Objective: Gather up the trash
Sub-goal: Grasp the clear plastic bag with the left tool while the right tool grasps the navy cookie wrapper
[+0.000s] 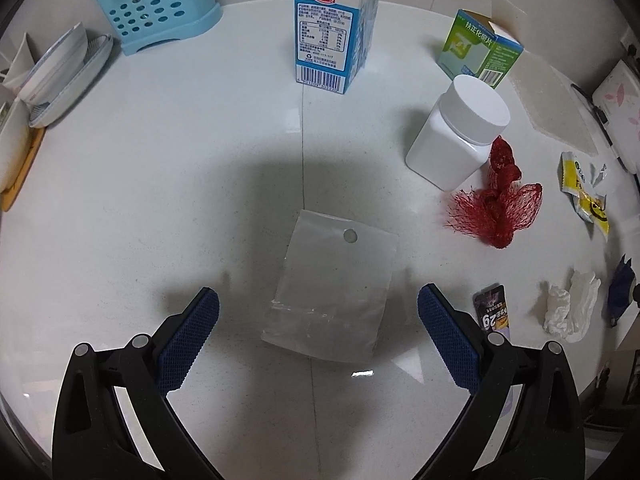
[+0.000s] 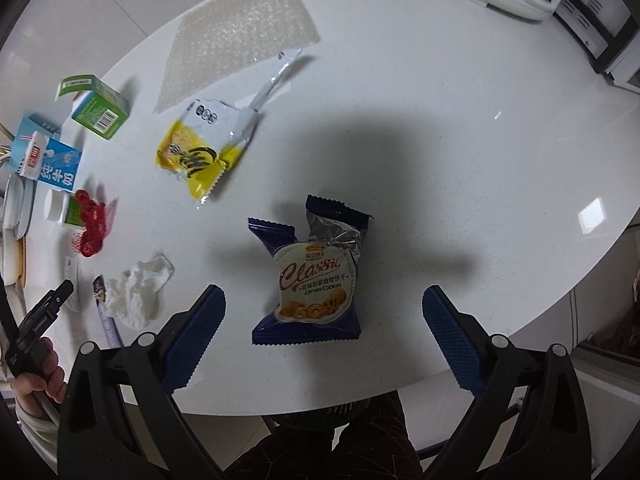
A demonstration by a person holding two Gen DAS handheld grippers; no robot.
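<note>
White bench [image 1: 160,184] carries everything. We note the left claw [image 1: 318,306] spread wide, empty, the clear plastic bag [image 1: 332,288] flat between its fingers, touching neither. Beyond that claw: milk carton [image 1: 334,36] upright; to its right, white bottle [image 1: 460,132], then red mesh netting [image 1: 500,204] touching the bottle's base. Right claw [image 2: 324,304] likewise spread, empty; blue cookie wrapper [image 2: 312,280] lies between its fingers. Yellow wrapper [image 2: 200,152] farther out, left; crumpled tissue [image 2: 140,292] just left of it.
</note>
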